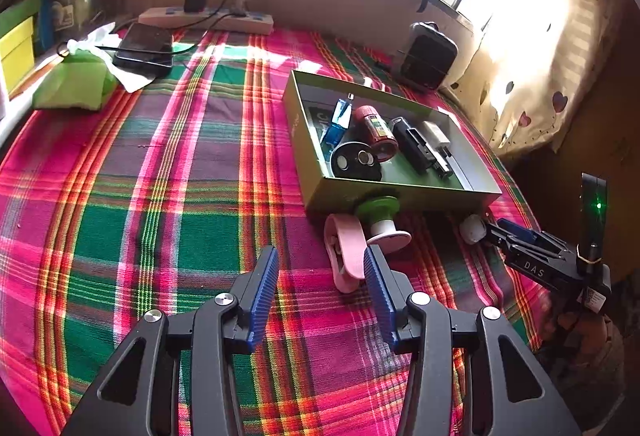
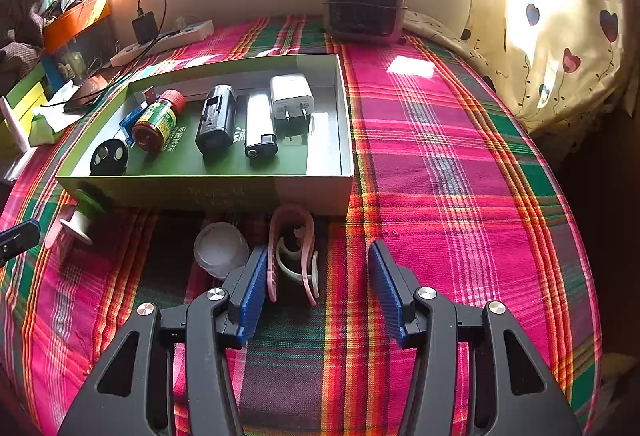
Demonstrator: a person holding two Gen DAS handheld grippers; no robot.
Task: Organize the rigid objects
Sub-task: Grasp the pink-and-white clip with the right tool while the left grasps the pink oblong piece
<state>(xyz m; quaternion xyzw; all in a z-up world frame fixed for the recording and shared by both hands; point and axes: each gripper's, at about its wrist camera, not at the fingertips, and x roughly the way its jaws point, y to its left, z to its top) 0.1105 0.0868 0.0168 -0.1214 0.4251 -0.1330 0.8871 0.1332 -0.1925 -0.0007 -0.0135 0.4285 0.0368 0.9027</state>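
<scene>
A shallow green box [image 2: 200,192] on the plaid cloth holds a black round fob [image 2: 109,156], a red-capped bottle [image 2: 158,120], a blue stick [image 2: 130,122], a black block [image 2: 216,120], a silver lighter-like piece [image 2: 260,124] and a white charger [image 2: 291,96]. In front of its near wall lie a pink clip [image 1: 344,256], a green-and-white spool [image 1: 380,216], a white round cap [image 2: 220,248] and a second pink clip [image 2: 292,256]. My left gripper [image 1: 320,252] is open; the first clip lies by its right finger. My right gripper [image 2: 317,250] is open around the second clip.
A power strip with a black charger [image 1: 200,12], a phone [image 1: 144,48] and green tissue [image 1: 76,84] sit at the far left. A small dark heater [image 2: 366,0] stands by the window wall. A curtain [image 2: 560,36] hangs right. The cloth [image 2: 460,156] stretches right of the box.
</scene>
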